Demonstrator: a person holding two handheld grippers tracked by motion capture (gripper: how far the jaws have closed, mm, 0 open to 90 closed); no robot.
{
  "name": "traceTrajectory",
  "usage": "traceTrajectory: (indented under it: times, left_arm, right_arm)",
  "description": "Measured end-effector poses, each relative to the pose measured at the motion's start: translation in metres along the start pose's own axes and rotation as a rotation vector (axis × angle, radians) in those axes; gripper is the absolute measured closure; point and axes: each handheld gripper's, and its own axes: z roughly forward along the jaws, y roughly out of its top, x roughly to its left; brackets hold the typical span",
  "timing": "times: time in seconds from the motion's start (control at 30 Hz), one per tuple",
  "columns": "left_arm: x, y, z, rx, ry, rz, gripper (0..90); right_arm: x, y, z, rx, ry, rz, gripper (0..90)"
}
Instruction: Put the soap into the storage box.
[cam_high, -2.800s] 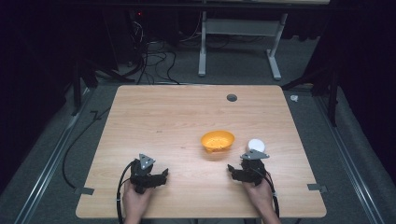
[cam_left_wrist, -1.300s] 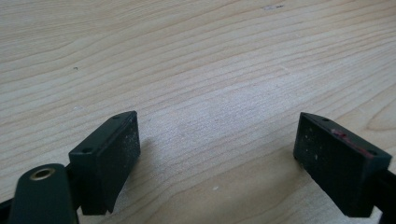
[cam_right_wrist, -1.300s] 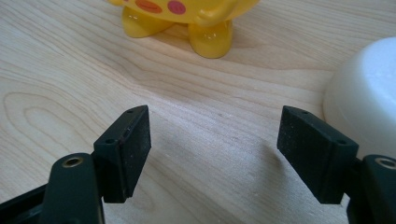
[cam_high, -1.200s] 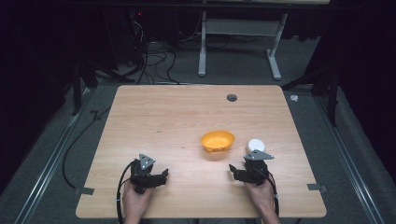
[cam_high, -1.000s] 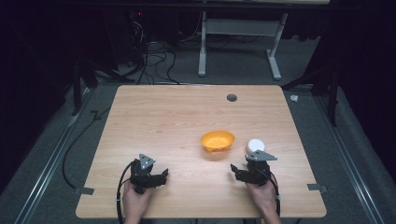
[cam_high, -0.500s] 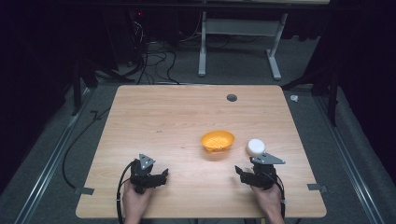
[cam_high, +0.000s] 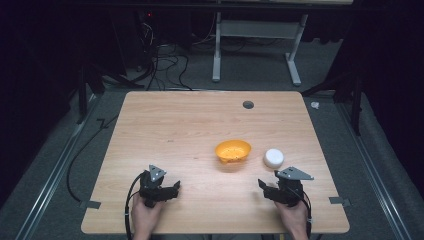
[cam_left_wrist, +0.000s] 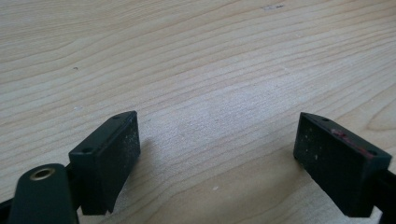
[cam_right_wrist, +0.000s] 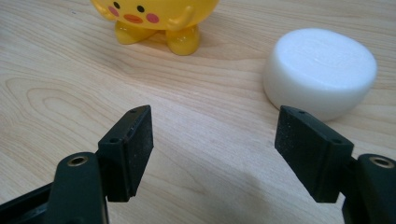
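An orange-yellow bowl stands right of the table's middle; in the right gripper view it is a yellow bowl with a chick face and small feet. A white round puck lies just right of it, flat on the wood. My right gripper rests near the front edge, a little nearer than the puck. In its own view the right gripper is open with bare wood between the jaws, and the puck lies ahead to the right, untouched. My left gripper sits at the front left, and in its own view the left gripper is open over bare wood.
The wooden table has a small round cable hole near its far edge. Tape tabs mark the front corners. Beyond the table are a dark floor, cables and a white desk frame.
My right gripper has drawn back to the right and toward the front edge, so the white puck now shows whole. The left gripper, bowl and puck have stayed put.
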Motion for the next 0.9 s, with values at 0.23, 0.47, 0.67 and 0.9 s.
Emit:
traceTrajectory:
  times: [0.23, 0.47, 0.67, 0.9]
  left_arm:
    - [0.000, 0.000, 0.000, 0.000, 0.000, 0.000, 14.9]
    - [0.000, 0.000, 0.000, 0.000, 0.000, 0.000, 14.9]
    - [0.000, 0.000, 0.000, 0.001, -0.001, 0.001, 14.9]
    - [0.000, 0.000, 0.000, 0.000, 0.000, 0.000, 14.9]
  right_arm:
    - [-0.006, -0.004, -0.005, -0.005, -0.020, 0.018, 28.7]
    - [-0.013, -0.007, -0.010, -0.017, -0.053, 0.035, 28.6]
    - [-0.018, -0.006, -0.010, -0.024, -0.073, 0.045, 28.7]
    - [-0.027, -0.004, -0.006, -0.015, -0.077, 0.070, 26.8]
